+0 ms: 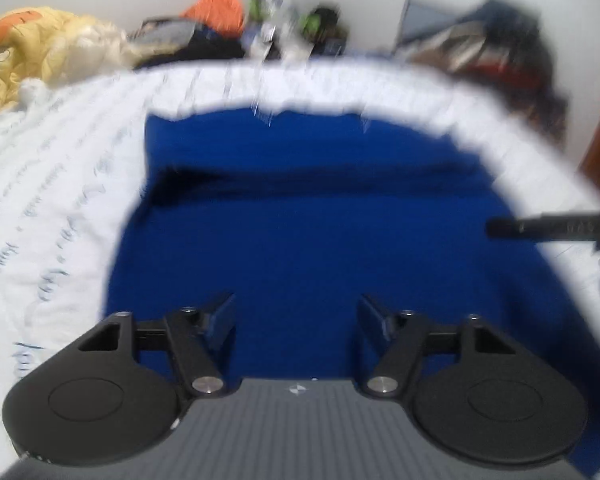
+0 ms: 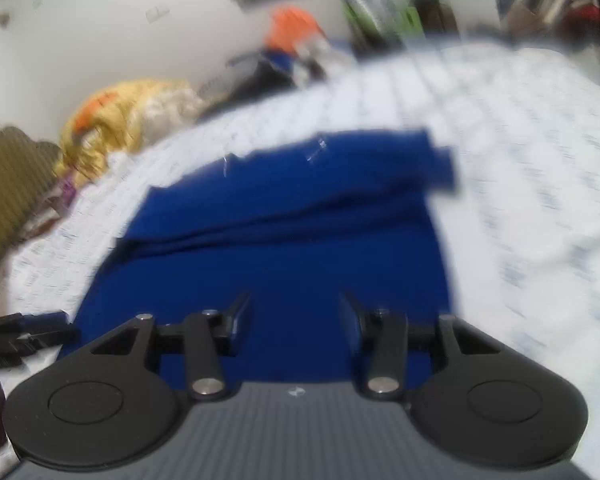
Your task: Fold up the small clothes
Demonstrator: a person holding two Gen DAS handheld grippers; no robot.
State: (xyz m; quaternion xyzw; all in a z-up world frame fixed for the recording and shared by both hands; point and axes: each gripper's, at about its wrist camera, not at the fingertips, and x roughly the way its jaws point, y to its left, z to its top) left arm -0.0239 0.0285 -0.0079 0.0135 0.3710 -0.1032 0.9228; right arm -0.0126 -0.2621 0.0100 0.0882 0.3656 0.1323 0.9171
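A dark blue garment (image 1: 320, 216) lies flat on a white printed bedsheet (image 1: 52, 184), with one fold ridge across its far part. My left gripper (image 1: 296, 312) is open and empty, just above the garment's near part. In the right wrist view the same blue garment (image 2: 292, 232) lies ahead with a folded edge at its far right. My right gripper (image 2: 296, 312) is open and empty over the garment's near edge. The right gripper's finger tip shows at the right edge of the left wrist view (image 1: 540, 228). Both views are blurred.
A yellow and orange blanket (image 1: 40, 48) is bunched at the far left of the bed. An orange item (image 1: 216, 4) and dark clutter (image 1: 500, 48) stand along the white wall behind. A brown headboard (image 2: 8, 184) stands at the left.
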